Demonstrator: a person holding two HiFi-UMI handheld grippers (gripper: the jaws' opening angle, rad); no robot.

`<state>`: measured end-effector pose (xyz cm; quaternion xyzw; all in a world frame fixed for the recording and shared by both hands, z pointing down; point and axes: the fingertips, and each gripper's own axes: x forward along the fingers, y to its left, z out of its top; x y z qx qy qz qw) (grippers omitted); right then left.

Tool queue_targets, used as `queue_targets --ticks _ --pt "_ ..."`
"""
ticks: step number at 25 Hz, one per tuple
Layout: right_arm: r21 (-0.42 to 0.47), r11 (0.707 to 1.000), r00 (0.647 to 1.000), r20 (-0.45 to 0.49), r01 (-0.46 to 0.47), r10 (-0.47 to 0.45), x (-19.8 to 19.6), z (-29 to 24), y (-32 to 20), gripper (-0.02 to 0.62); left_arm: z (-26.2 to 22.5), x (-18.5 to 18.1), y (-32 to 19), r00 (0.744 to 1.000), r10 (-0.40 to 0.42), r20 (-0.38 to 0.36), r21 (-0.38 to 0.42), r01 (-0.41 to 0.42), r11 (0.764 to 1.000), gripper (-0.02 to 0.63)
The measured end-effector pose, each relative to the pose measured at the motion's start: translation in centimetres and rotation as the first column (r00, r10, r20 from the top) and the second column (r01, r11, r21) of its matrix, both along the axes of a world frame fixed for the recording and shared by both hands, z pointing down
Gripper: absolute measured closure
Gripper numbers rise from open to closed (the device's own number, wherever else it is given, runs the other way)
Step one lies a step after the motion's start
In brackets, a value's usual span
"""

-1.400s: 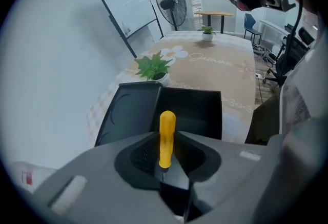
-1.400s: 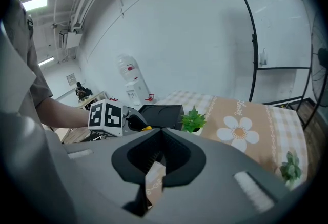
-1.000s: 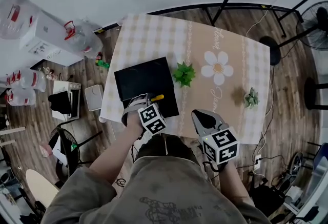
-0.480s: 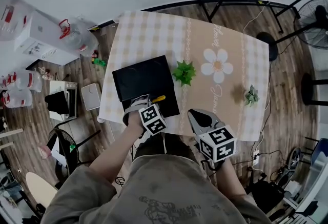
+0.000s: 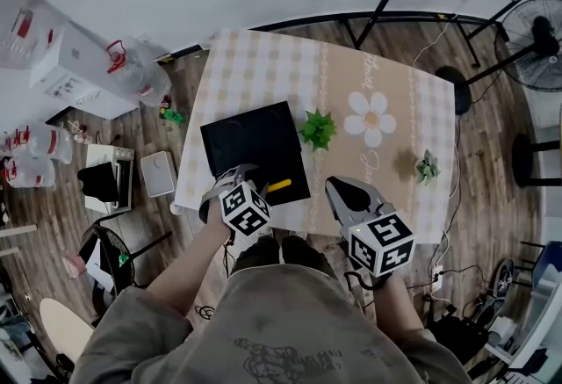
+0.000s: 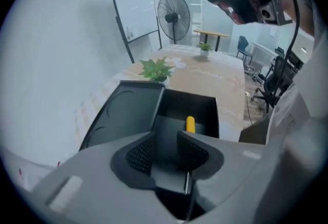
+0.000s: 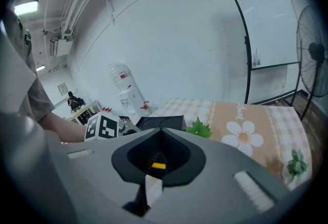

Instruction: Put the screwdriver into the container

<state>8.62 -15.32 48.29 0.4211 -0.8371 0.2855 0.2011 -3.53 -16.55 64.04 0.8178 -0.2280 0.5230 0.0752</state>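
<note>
Tabletop [image 5: 263, 66]: left gripper [image 5: 239, 173] is hovering at container's [image 5: 250, 141] near edge, jaws slightly parted, screwdriver [image 5: 279, 186] lying inside just ahead. Right gripper [image 5: 344, 191] is hanging alongside, jaws together.

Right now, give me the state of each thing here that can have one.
left gripper: jaws apart, empty
right gripper: jaws together, empty
container: open, resting on the table
screwdriver: lying inside the container, ungripped
</note>
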Motion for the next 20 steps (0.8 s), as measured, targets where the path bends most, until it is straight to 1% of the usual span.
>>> queue_targets --ticks 3,5,7,10,14,18,20 --pt "0.057 0.998 1.0 0.009 -0.002 0.002 -0.3 -2.3 -0.6 0.568 -3.3 -1.1 -0.8 0.99 -0.093 -0.106 0.019 0.095 0.995 0.483" --pt "0.098 0.995 1.0 0.013 -0.001 0.0 -0.6 -3.9 -0.9 0.568 -5.9 -1.7 -1.5 0.975 -0.133 -0.176 0.059 0.145 0.988 0.499" --pt "0.143 0.99 1.0 0.018 0.001 -0.004 -0.9 -5.7 -1.2 0.568 -8.6 -2.2 -2.0 0.961 -0.146 -0.234 0.113 0.176 0.978 0.52" --pt "0.216 0.976 1.0 0.028 0.004 -0.01 -1.3 -8.5 -1.8 0.568 -12.9 -2.9 -2.9 0.942 -0.142 -0.305 0.201 0.209 0.957 0.543" --pt "0.327 0.945 0.999 0.044 0.009 -0.025 -1.8 -13.2 -2.7 0.568 -19.7 -3.7 -4.1 0.907 -0.13 -0.4 0.308 0.266 0.914 0.566" --pt "0.43 0.903 0.998 0.056 0.005 -0.033 -2.1 -17.8 -2.8 0.568 -26.7 -4.5 -4.2 0.854 -0.091 -0.512 0.399 0.33 0.855 0.591" --pt "0.475 0.88 0.997 0.069 -0.001 -0.036 -2.2 -19.9 -2.6 0.568 -29.7 -4.7 -3.8 0.83 -0.06 -0.555 0.436 0.352 0.828 0.604"
